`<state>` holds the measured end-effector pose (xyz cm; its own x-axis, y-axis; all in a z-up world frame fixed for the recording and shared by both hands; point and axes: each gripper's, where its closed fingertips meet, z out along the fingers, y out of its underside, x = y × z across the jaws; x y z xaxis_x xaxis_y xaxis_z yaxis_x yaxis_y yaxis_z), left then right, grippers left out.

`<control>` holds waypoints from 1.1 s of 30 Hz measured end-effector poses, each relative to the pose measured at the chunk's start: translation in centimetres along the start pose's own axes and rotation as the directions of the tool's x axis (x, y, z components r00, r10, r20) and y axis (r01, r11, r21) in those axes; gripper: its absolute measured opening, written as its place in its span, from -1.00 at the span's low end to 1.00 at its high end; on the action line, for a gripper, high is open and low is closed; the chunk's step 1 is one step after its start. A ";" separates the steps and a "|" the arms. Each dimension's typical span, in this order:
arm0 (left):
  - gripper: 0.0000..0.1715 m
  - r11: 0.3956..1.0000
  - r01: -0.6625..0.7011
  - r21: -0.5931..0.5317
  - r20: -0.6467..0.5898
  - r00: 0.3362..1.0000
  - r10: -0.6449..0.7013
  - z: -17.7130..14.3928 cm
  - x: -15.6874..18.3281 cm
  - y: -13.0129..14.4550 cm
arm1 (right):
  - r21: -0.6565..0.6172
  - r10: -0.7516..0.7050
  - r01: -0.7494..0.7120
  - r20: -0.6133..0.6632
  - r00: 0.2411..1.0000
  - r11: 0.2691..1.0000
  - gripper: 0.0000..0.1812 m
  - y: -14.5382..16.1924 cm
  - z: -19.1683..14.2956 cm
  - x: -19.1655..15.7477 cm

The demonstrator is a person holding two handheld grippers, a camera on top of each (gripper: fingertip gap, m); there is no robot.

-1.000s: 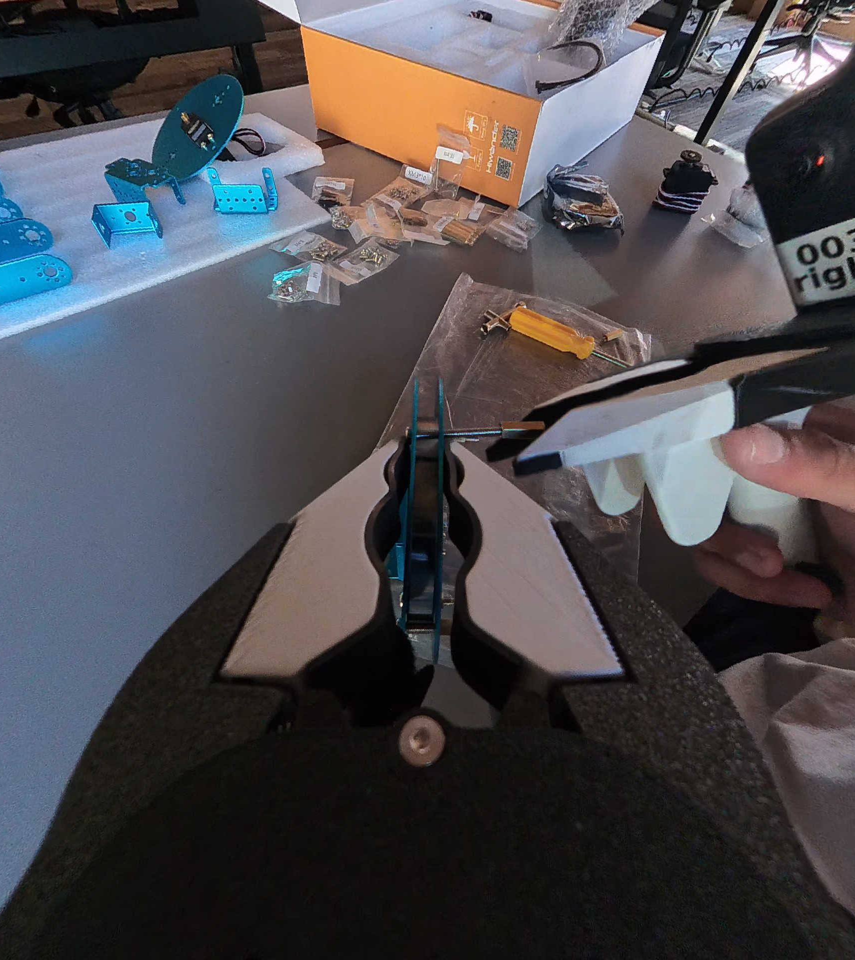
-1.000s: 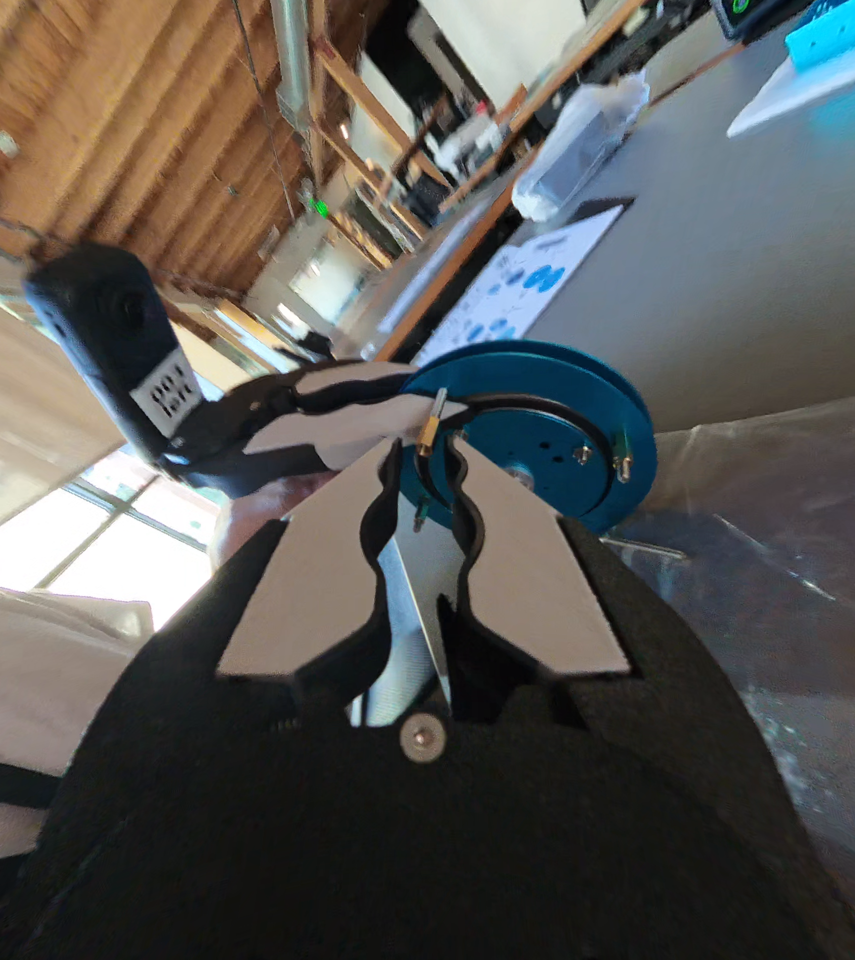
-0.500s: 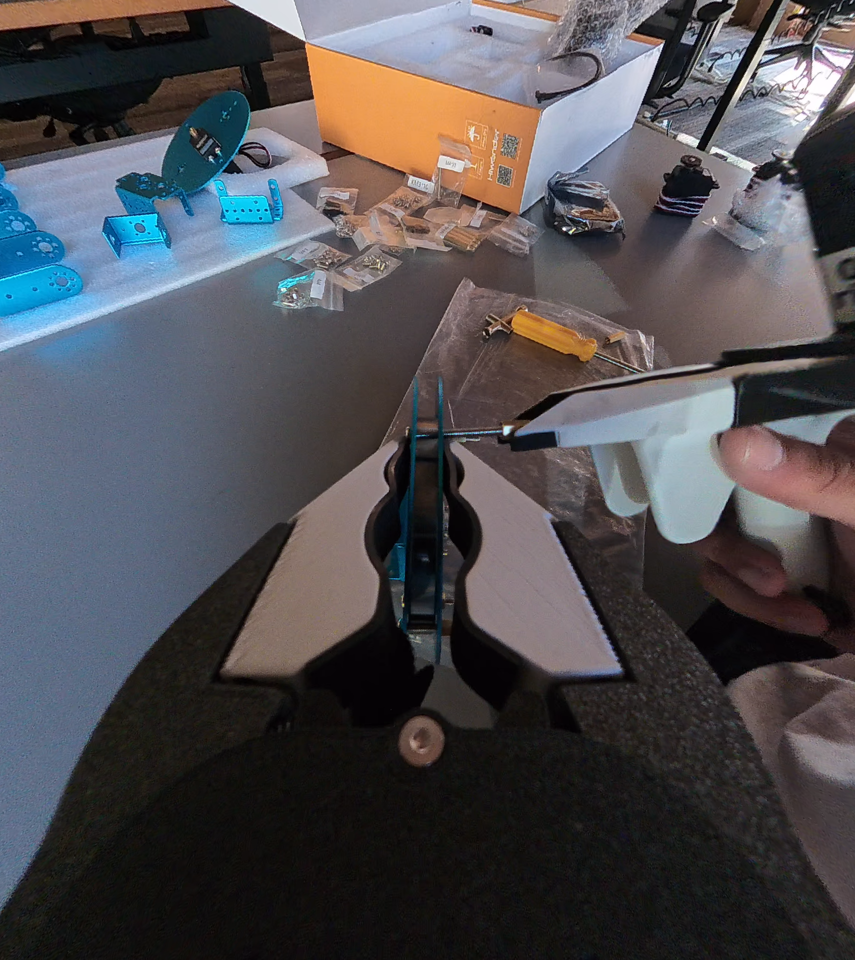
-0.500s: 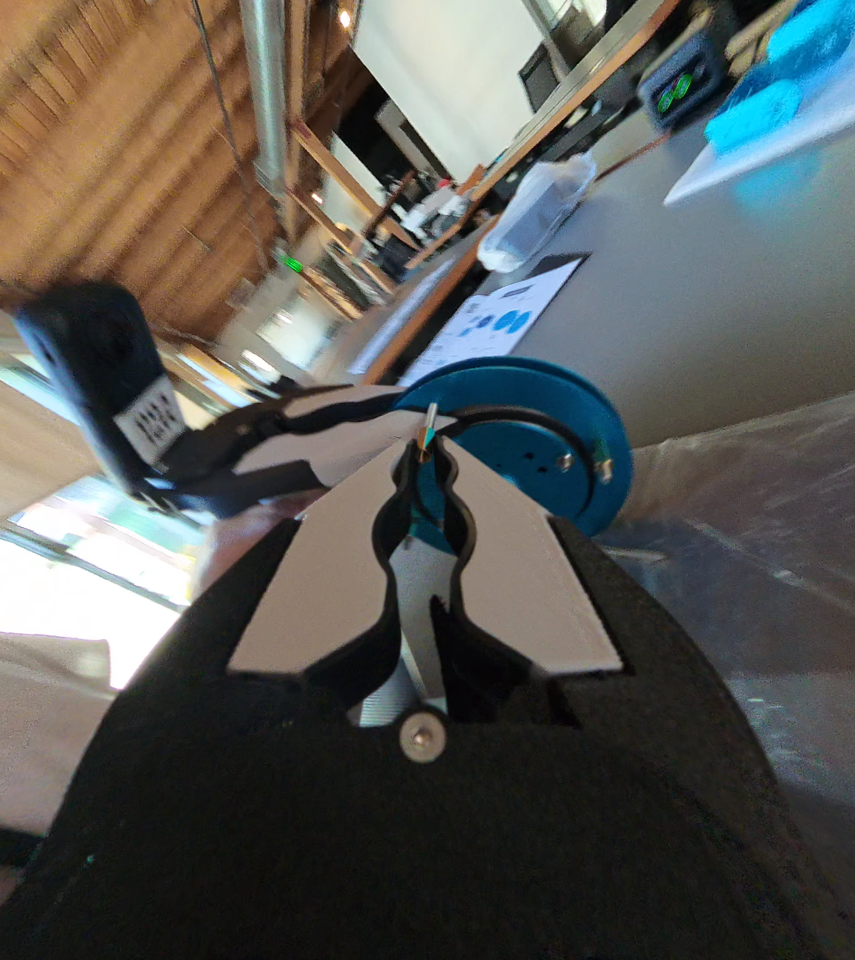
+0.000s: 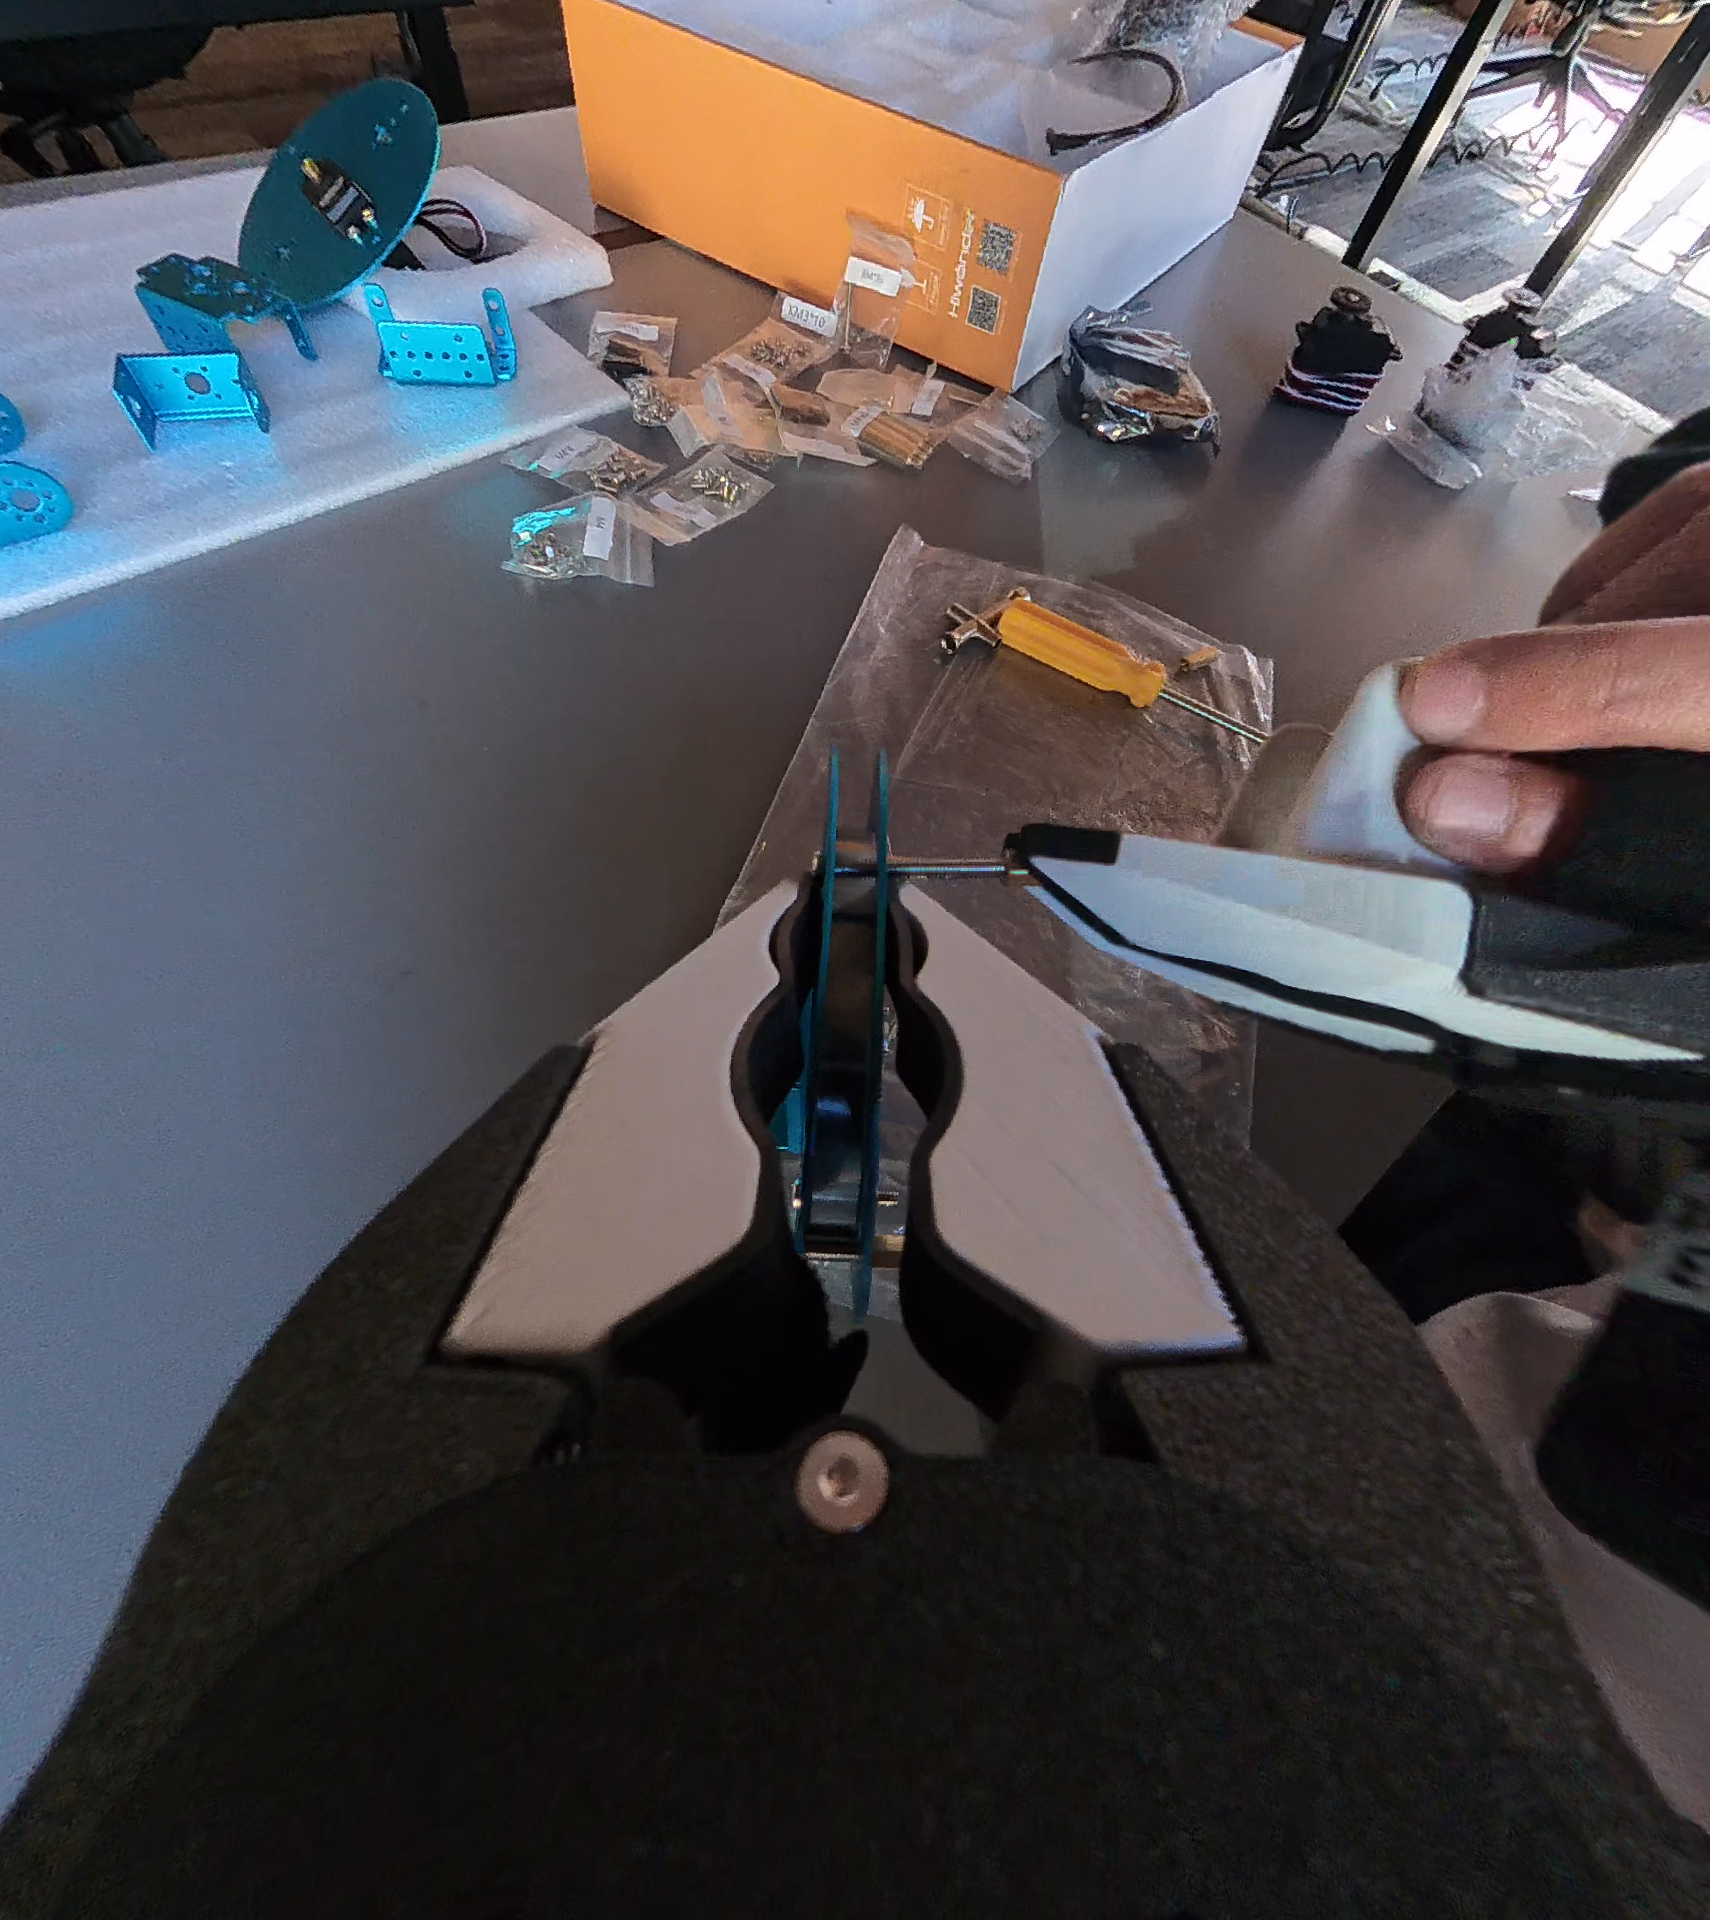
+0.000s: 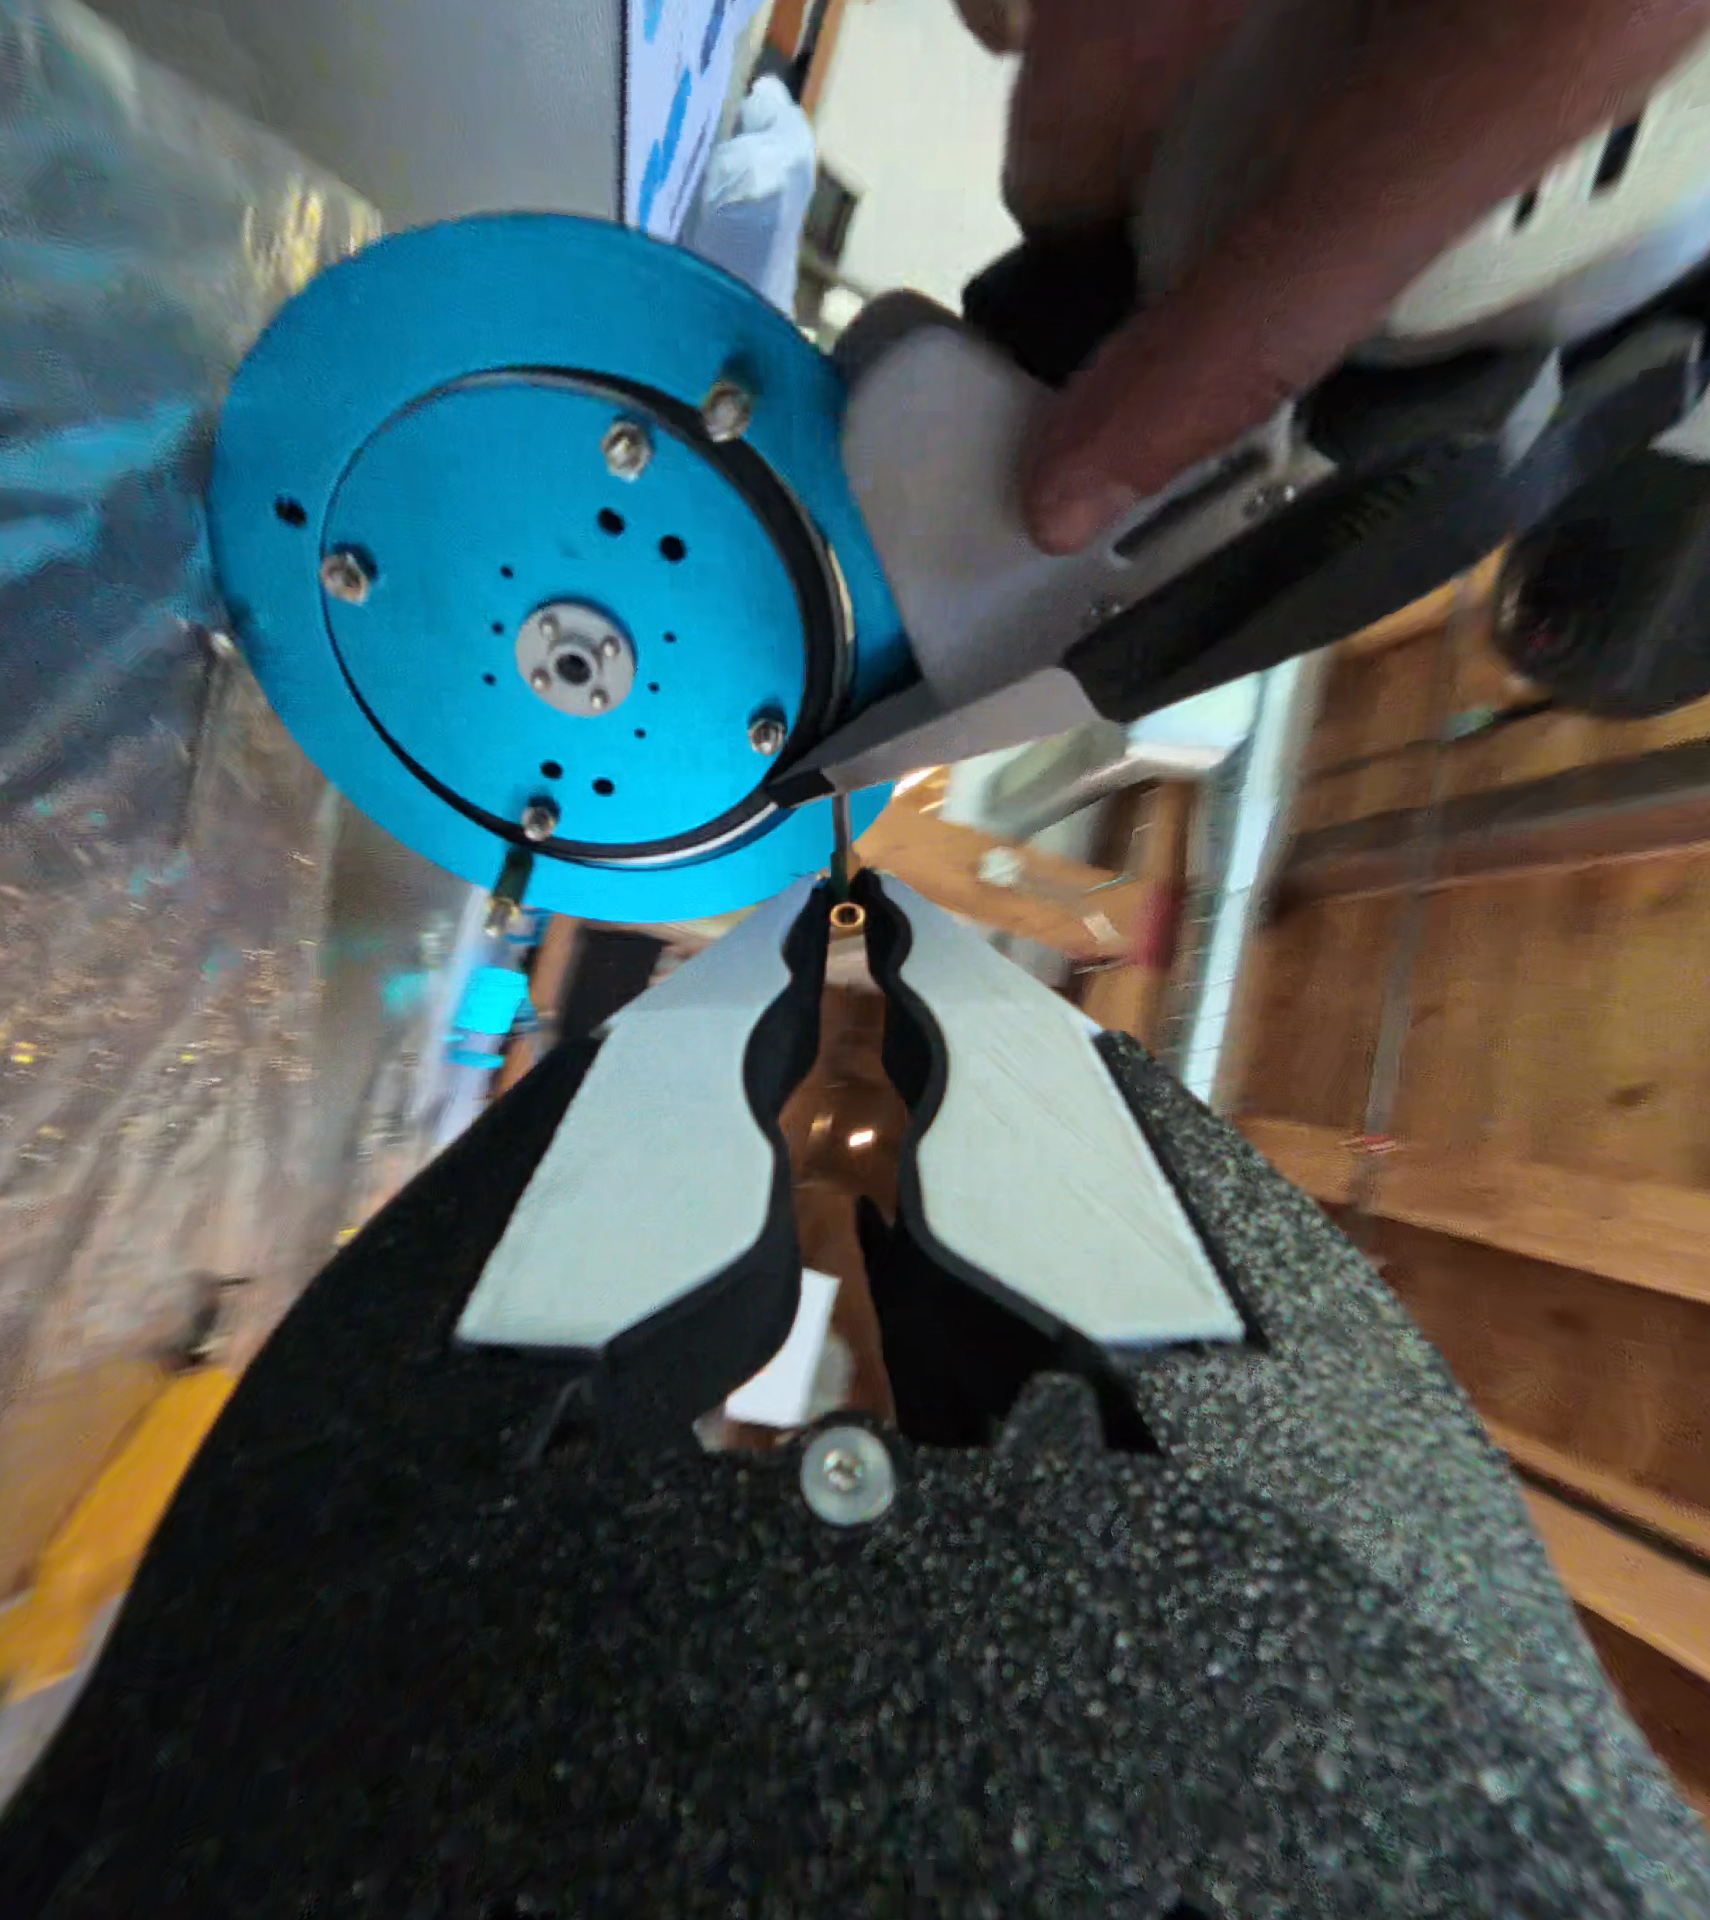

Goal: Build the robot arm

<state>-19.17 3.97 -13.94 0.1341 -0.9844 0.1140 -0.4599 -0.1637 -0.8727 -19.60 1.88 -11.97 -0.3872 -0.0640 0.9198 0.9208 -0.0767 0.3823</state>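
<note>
Jaws on the left gripper (image 5: pixel 856 904) are clamped on the edge of a blue double-disc assembly (image 5: pixel 853 997), held upright over the grey table (image 5: pixel 311 831). Right gripper (image 6: pixel 846 899) has its jaws pinched nearly closed on a small brass standoff (image 6: pixel 845 914) at the end of a long screw (image 5: pixel 944 865) running through the discs. Further out: a clear plastic bag (image 5: pixel 1069 769) with a yellow screwdriver (image 5: pixel 1079 639), little hardware bags (image 5: pixel 622 488), and an orange box (image 5: pixel 809 156).
</note>
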 end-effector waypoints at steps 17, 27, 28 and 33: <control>-0.89 0.998 -0.011 0.061 0.083 0.997 0.006 -0.5 0.3 0.3 | -0.468 -0.114 0.013 0.188 -0.976 -0.884 -0.61 -0.2 -1.3 0.2; -0.88 0.998 -0.035 0.058 0.074 0.997 0.031 -0.2 0.3 0.1 | -0.393 -0.082 0.003 0.186 -0.979 -0.920 -0.93 -0.8 -0.9 0.0; -0.88 0.998 -0.037 0.059 0.071 0.997 0.033 -0.1 0.4 0.1 | -0.372 -0.056 -0.016 0.182 -0.982 -0.928 -0.94 -0.6 -0.9 -0.1; -0.89 0.998 -0.040 0.048 0.045 0.998 0.037 -0.1 0.6 0.1 | -0.338 0.513 -0.547 0.194 -0.836 -0.766 -0.95 -0.7 -1.1 -0.4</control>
<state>-19.25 3.34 -13.95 0.1560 -0.9859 0.0599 -0.4224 -0.1214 -0.8983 -20.09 0.85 -12.71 0.8048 0.2072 -0.5563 -0.5087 -0.2422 -0.8262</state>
